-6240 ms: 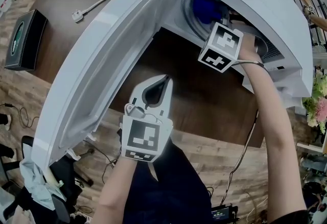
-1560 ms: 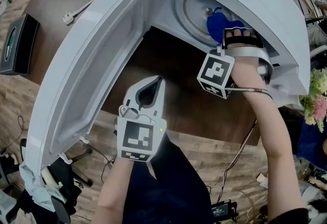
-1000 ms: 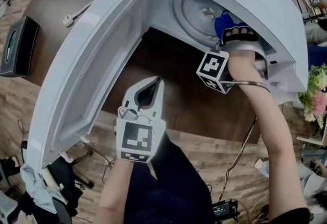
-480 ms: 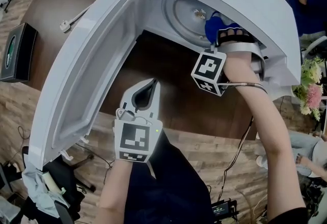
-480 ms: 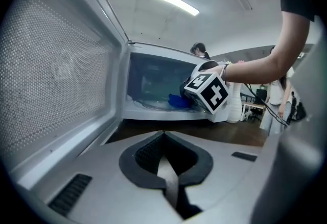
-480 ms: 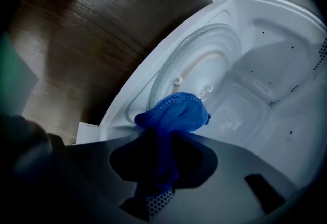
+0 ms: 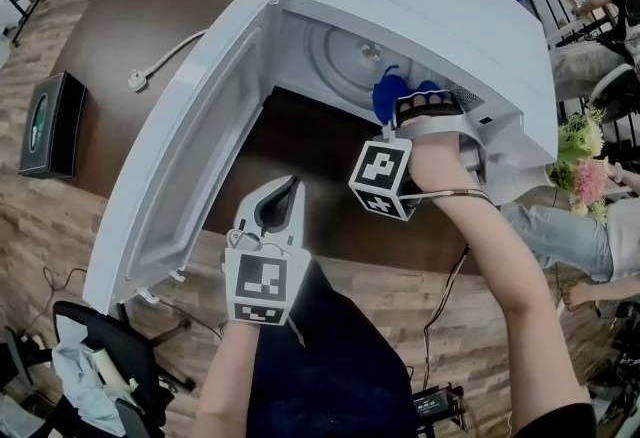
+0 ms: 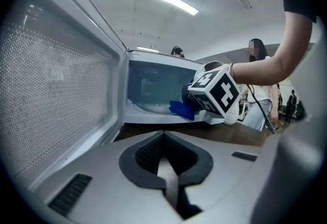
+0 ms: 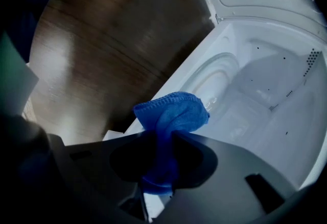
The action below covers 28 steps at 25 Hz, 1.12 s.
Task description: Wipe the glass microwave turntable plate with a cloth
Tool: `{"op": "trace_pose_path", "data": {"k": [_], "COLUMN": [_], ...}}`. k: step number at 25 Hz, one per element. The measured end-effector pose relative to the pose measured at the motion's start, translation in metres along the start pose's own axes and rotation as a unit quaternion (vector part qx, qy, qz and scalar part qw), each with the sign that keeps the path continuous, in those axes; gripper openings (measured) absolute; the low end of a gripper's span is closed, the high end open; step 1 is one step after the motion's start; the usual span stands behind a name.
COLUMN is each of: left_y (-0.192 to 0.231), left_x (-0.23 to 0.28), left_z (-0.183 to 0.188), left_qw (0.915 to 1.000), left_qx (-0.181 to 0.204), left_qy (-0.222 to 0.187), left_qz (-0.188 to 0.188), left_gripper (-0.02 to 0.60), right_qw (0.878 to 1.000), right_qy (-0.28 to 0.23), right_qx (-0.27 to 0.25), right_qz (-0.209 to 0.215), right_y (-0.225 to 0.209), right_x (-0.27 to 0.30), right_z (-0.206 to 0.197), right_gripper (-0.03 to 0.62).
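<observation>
Holding blue cloth (image 9: 171, 113) clamped in our right hand-held gripper (image 9: 162, 141) near turntable plate (image 9: 214, 77) front rim. Wiping probably midway, contact unclear. Left hand-held gripper (image 8: 163, 138) jaws together, empty.

head view: high above the person, tilted steeply down. takes in the open microwave (image 7: 430, 6), its door (image 7: 180, 156), the table (image 7: 160, 16), and the left gripper (image 7: 292, 182) and right gripper (image 7: 408, 106) from behind. left gripper view: low, well back from the microwave, facing into its cavity past the door. right gripper view: close at the cavity mouth, looking in over the blue cloth (image 9: 173, 110) at the turntable plate (image 9: 214, 77). all three share the cavity and cloth.
</observation>
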<state>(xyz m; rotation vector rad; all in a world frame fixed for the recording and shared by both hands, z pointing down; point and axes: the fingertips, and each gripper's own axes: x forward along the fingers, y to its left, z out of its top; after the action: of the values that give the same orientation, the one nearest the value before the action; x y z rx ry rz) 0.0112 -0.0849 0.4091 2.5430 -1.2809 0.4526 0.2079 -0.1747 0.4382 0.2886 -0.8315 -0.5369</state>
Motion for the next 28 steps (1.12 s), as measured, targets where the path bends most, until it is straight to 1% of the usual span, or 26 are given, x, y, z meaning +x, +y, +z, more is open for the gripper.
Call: {"op": "trace_pose_path", "data": {"k": [4,6,8,10,12,14,16,19,22,23,25,28], "left_y": [0.001,0.000,0.000,-0.002,-0.006,-0.008,-0.011,-0.020,-0.032,-0.037,-0.044,-0.052], "left_x": [-0.009,-0.015,-0.019,-0.025,-0.030,-0.031,-0.029,-0.027,-0.030,-0.030,-0.030,-0.030], "left_z": [0.007,0.010,0.015,0.018,0.024,0.032,0.041,0.050,0.056,0.060,0.068,0.075], "left_qw": [0.9999,0.9999,0.9998,0.9999,0.9999,0.9999,0.9998,0.9994,0.9988,0.9983,0.9972,0.9961], "left_qx": [0.005,0.008,0.011,0.007,0.003,0.007,0.014,0.018,0.008,0.000,-0.012,-0.015], "left_qy": [0.006,0.011,0.012,0.014,0.015,0.012,0.009,0.006,0.004,0.000,-0.007,-0.011], "left_qz": [0.006,0.008,0.008,0.007,0.005,-0.001,-0.010,-0.028,-0.049,-0.058,-0.074,-0.086], "left_gripper": [0.005,0.005,0.005,0.005,0.005,0.005,0.005,0.005,0.005,0.005,0.005,0.005], "right_qw": [0.999,0.998,0.995,0.988,0.976,0.960,0.941,0.913,0.884,0.872,0.844,0.795], "right_qy": [-0.033,-0.051,-0.074,-0.107,-0.149,-0.183,-0.207,-0.230,-0.248,-0.256,-0.275,-0.301], "right_qx": [0.011,0.029,0.059,0.096,0.142,0.193,0.243,0.309,0.365,0.386,0.430,0.500], "right_qz": [0.020,0.026,0.032,0.048,0.071,0.091,0.108,0.136,0.153,0.158,0.165,0.166], "right_y": [0.015,0.022,0.028,0.037,0.046,0.051,0.055,0.067,0.083,0.087,0.093,0.099], "right_x": [-0.019,-0.028,-0.038,-0.052,-0.069,-0.083,-0.092,-0.101,-0.112,-0.115,-0.123,-0.133], "right_z": [0.006,0.006,0.005,0.004,0.003,0.000,-0.006,-0.014,-0.023,-0.026,-0.032,-0.042], "right_gripper": [0.084,0.084,0.084,0.084,0.084,0.086,0.086,0.086,0.086,0.086,0.086,0.086]}}
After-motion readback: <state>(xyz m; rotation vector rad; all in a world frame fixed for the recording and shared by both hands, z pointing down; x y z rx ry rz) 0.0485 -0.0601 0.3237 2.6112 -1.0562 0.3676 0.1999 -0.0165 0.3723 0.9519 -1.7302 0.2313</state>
